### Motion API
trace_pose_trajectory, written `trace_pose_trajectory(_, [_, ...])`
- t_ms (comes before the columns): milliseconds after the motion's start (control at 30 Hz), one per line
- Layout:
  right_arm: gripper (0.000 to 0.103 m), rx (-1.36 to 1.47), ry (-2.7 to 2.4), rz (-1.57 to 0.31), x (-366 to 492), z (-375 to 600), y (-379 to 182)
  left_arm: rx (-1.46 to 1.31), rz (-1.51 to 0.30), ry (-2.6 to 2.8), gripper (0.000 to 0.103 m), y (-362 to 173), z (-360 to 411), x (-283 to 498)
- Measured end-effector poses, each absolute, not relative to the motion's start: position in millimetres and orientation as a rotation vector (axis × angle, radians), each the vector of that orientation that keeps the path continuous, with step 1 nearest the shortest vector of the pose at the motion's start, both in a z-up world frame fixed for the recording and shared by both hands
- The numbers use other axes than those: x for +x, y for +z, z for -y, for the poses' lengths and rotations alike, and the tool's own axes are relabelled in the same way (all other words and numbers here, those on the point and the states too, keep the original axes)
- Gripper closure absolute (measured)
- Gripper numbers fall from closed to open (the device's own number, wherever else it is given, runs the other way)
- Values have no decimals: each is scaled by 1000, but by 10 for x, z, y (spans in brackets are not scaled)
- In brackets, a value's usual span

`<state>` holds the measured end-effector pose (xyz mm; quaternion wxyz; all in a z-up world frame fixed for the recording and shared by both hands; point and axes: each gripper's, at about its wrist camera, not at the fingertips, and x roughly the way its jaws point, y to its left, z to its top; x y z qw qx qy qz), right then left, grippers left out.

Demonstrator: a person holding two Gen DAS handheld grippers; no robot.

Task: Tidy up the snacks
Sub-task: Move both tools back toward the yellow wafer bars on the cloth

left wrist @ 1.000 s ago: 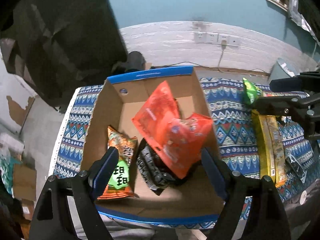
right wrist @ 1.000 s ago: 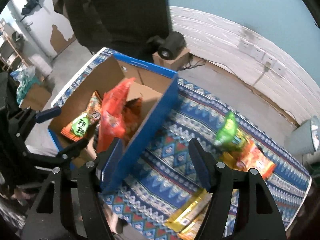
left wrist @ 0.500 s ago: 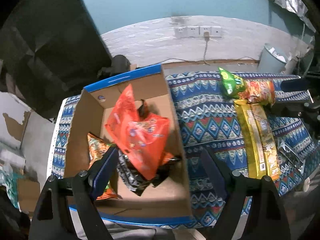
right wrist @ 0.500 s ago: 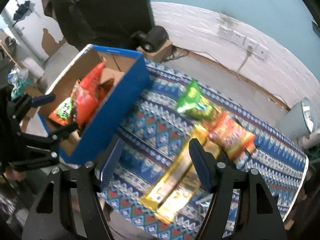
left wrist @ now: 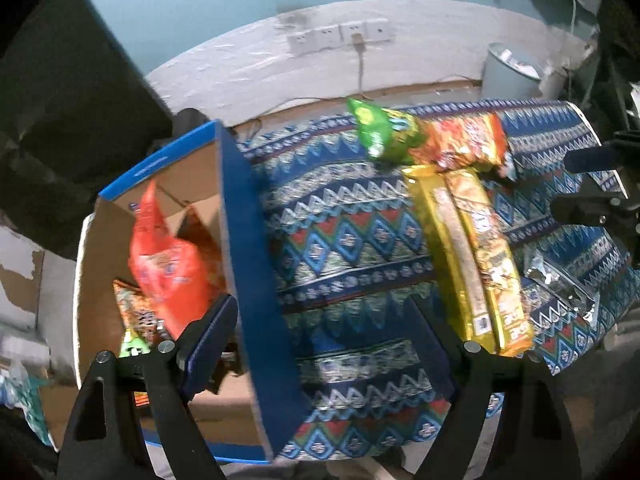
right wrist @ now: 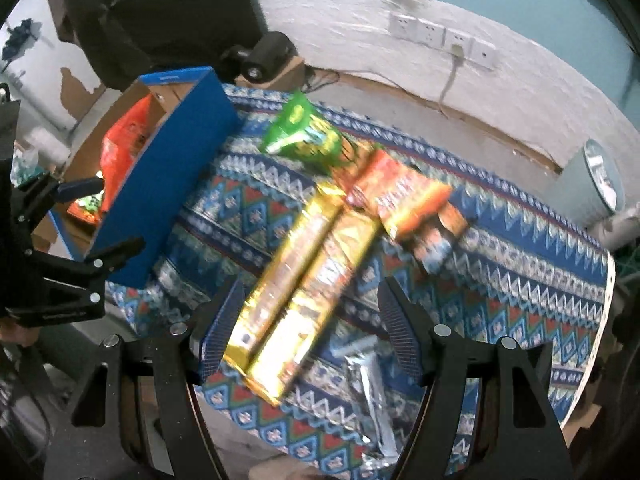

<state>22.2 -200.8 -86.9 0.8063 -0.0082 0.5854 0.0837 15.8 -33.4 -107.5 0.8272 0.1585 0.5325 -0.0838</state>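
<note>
A blue cardboard box [left wrist: 256, 264] [right wrist: 160, 176] at the table's left end holds an orange-red bag [left wrist: 168, 264] and other snack bags. My left gripper [left wrist: 320, 328] hangs open above the box's right wall, empty. On the patterned cloth lie two long yellow packs [right wrist: 304, 280] [left wrist: 468, 256], a green bag [right wrist: 304, 132] [left wrist: 380, 132], an orange pack [right wrist: 400, 196] [left wrist: 460, 140] and a silver wrapper [right wrist: 372, 392] [left wrist: 560, 284]. My right gripper [right wrist: 312, 328] is open over the near ends of the yellow packs, pads clear of them.
The table's cloth [left wrist: 344, 224] ends at the right edge. A grey bin [left wrist: 508, 68] and wall sockets [right wrist: 440, 36] lie beyond the table. A black device [right wrist: 264, 56] sits on a small carton behind the box.
Both grippers have swung rightward away from the box. The left one went from over the box's inside to its right wall; the right one now hangs over the yellow packs.
</note>
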Motion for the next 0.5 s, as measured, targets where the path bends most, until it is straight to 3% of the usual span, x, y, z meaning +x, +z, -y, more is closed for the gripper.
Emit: trace_pose_trajectory(500, [33,15,148,-1386,-218,2560,-1570,374,-1256,-271,17,-1491,963,103])
